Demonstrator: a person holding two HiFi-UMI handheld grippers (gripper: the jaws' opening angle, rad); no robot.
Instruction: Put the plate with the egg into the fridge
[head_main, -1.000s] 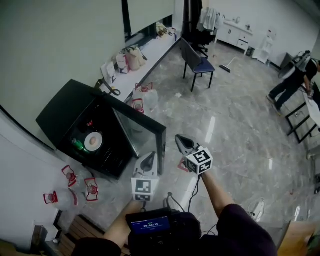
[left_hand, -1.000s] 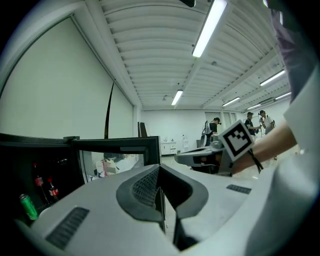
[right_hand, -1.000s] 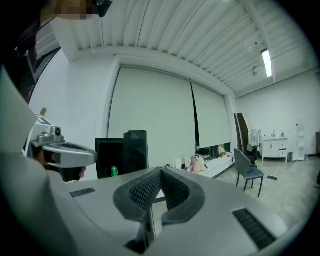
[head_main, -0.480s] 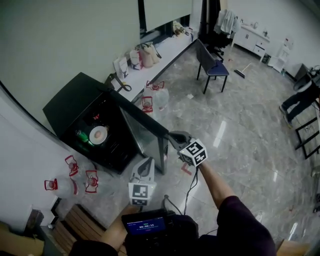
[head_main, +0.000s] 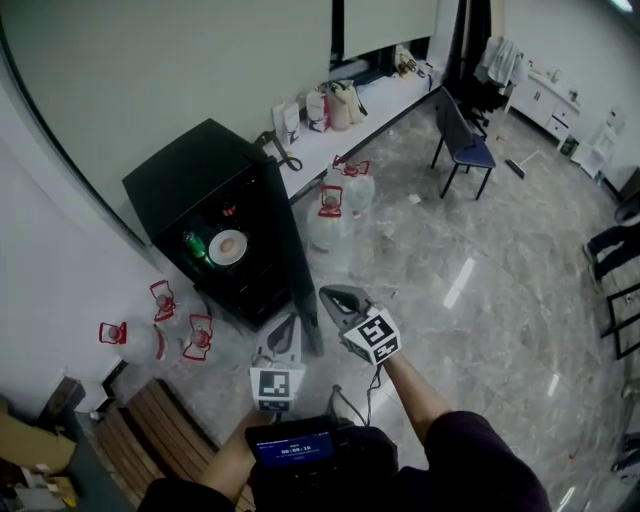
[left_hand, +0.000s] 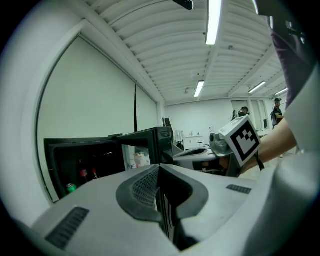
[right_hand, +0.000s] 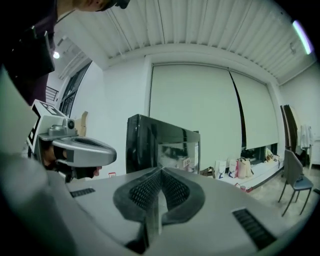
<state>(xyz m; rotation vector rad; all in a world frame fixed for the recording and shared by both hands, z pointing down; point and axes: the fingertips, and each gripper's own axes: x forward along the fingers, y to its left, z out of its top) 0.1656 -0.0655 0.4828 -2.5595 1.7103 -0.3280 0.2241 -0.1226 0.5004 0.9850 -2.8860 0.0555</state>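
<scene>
The black fridge (head_main: 190, 180) stands open against the wall. Inside it, on a shelf, sits the white plate (head_main: 228, 248) carrying the egg. Its glass door (head_main: 292, 262) is swung partway in and shows nearly edge-on. My right gripper (head_main: 327, 293) is shut and empty, its tip right beside the door's outer face; whether it touches I cannot tell. In the right gripper view the door (right_hand: 162, 150) fills the space just beyond the shut jaws. My left gripper (head_main: 289, 322) is shut and empty, low by the door's free edge. The left gripper view looks into the dark fridge interior (left_hand: 85, 162).
A green can (head_main: 194, 243) lies beside the plate. Water jugs with red handles stand left of the fridge (head_main: 175, 330) and behind it (head_main: 340, 210). A white bench with bags (head_main: 345, 110), a blue chair (head_main: 468, 148) and a wooden pallet (head_main: 150, 430) are around.
The fridge door has swung from wide open to partway in. Both grippers have moved left toward the fridge, the right one staying by the door's outer face.
</scene>
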